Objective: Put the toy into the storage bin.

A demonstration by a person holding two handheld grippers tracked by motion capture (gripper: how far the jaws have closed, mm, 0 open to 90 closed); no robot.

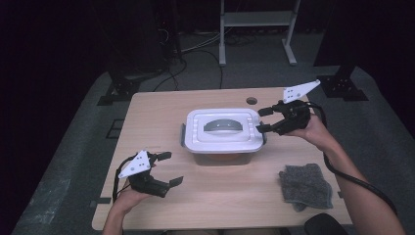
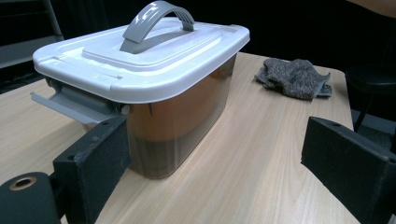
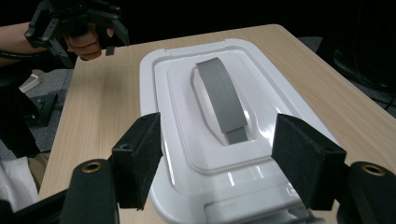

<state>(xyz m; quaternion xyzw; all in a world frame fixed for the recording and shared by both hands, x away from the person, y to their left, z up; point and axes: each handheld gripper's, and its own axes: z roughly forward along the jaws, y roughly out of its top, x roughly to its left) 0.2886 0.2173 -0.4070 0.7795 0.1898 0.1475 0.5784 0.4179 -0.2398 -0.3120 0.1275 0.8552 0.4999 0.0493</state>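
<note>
High view: right tongs [image 1: 262, 120] hovering wide at box [image 1: 222, 142] end latch; left tongs [image 1: 169, 169] wide, empty. Box looking rigid, slick; gripping handle [image 1: 225, 126] safest.

A storage box [image 1: 222, 142] stands upright at the middle of the table, its long sides running left to right in the high view. Its walls are clear and tinted, with something brownish showing dimly inside. A white lid [image 1: 222, 129] with rounded corners sits flat and closed on top. A grey arched handle [image 1: 226, 126] lies folded down in the lid's recess. A grey latch [image 2: 70, 100] at one short end sticks outward, unclipped
</note>
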